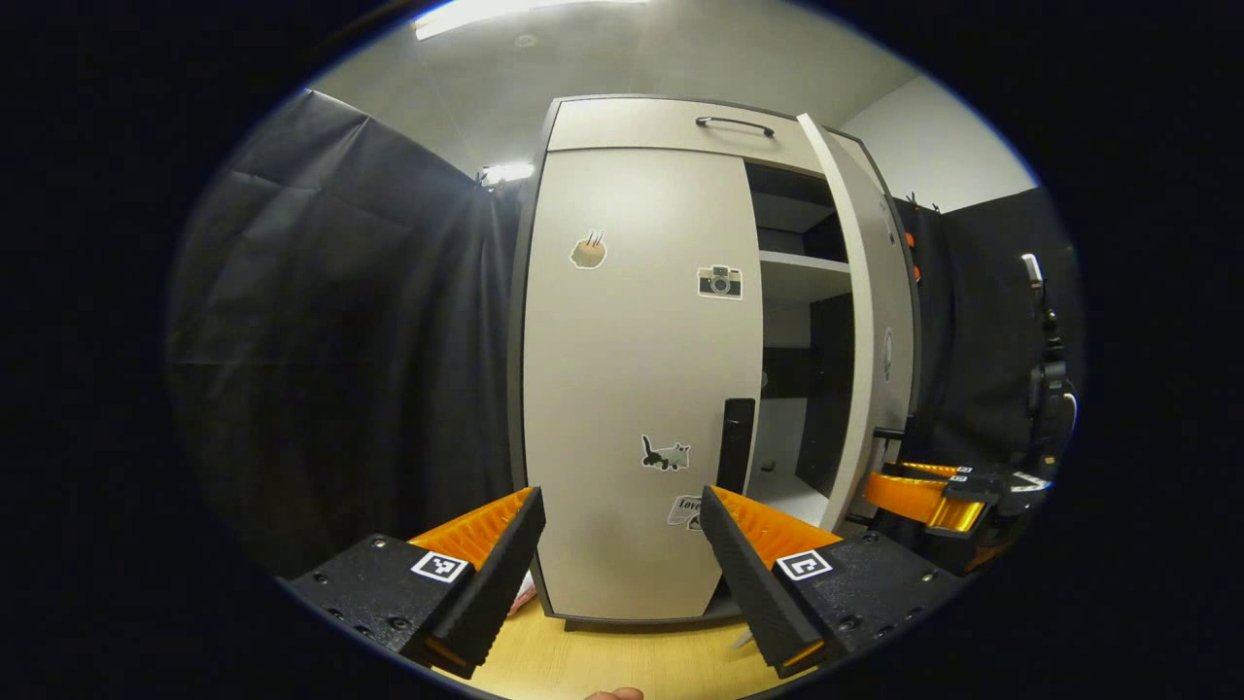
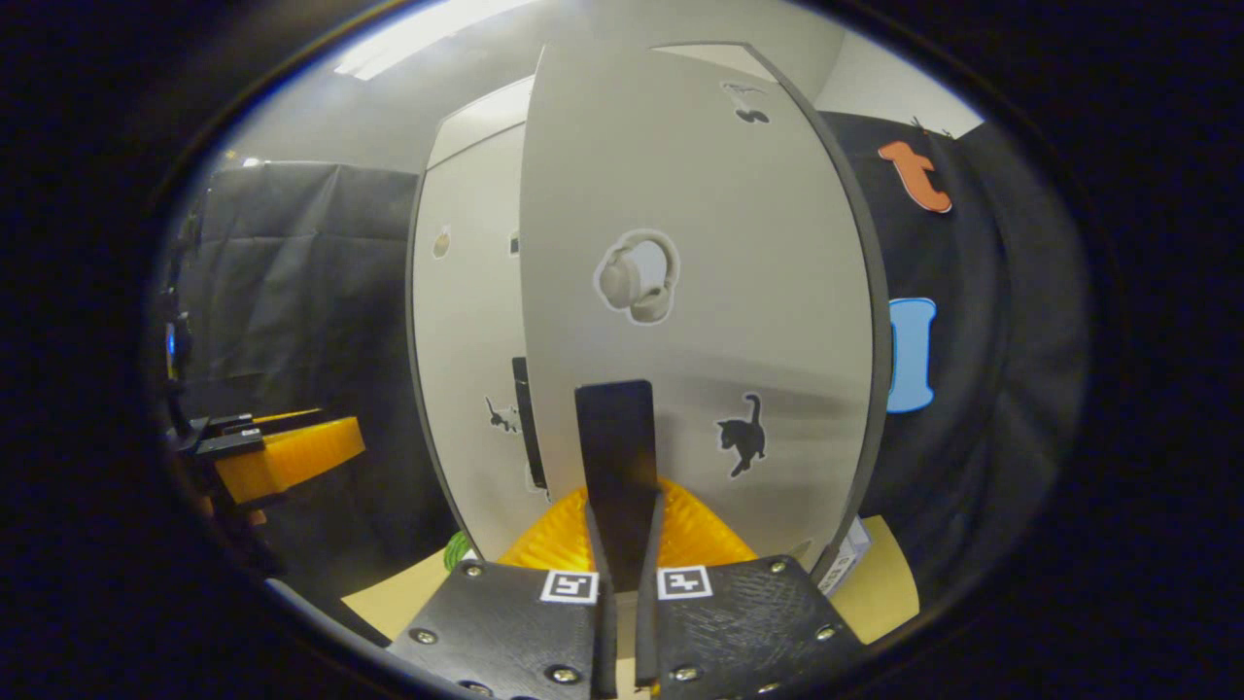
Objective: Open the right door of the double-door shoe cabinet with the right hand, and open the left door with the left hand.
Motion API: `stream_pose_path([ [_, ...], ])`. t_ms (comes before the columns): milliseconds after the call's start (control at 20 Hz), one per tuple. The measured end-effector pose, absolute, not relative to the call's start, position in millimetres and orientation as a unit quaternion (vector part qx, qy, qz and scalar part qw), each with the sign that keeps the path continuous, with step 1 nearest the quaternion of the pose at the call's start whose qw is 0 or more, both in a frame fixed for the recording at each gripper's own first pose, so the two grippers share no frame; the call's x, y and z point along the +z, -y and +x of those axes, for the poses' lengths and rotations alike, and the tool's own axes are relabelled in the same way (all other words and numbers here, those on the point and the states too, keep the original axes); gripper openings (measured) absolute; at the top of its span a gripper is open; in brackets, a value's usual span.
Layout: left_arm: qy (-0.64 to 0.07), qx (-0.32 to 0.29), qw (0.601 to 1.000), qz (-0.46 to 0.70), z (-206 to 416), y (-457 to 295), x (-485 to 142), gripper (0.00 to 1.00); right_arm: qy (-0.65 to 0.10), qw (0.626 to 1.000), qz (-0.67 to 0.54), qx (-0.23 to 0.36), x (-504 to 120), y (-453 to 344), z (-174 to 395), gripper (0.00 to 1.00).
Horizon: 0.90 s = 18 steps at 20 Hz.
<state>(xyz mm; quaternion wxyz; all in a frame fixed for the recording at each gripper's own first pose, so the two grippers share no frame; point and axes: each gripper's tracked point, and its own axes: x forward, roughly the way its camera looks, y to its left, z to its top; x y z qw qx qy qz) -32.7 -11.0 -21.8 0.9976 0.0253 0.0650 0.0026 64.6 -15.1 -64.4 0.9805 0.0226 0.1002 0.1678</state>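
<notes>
Cabinet [image 1: 671, 122] first: it stands straight ahead of my left tool, on a wooden desk [image 1: 622, 661], with black cloth behind it on both sides. Its right door [image 2: 700, 292] is swung partly out, and through the gap I see a shelf [image 1: 802, 262] and dark interior. The left door [image 1: 641, 389] looks closed, flat across the front, with its dark handle [image 1: 736, 442] just above and ahead of my left tool's right finger.

My right tool [image 2: 622, 544] has both fingers pressed together on the right door's black handle [image 2: 614, 457], which rises directly in front of its camera. So I judge the right-door step is in hand and roughly half done, with the door short of fully open.

My left tool [image 1: 622, 530] is spread wide and holds nothing, its fingers framing the lower part of the left door, apart from it.

Next, as I judge it, the right tool needs to draw the door further out along its arc. The left tool must then shift towards its right, fingers either side of the left handle, close, and pull.
</notes>
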Motion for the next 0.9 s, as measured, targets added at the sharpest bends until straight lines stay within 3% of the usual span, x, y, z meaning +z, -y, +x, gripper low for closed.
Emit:
stream_pose_path([
  [300, -0.075, -0.009, 0.997, 0.021, -24.6, 17.1, -30.5, 0.99, -0.114, 0.979, 0.033, 0.168, -61.1, 31.9, 54.4, 0.08],
  [900, -0.093, -0.051, 0.994, 0.025, -16.0, 39.5, -47.5, 1.00, -0.110, 0.991, 0.047, 0.067, -57.4, 74.7, 34.0, 0.07],
])
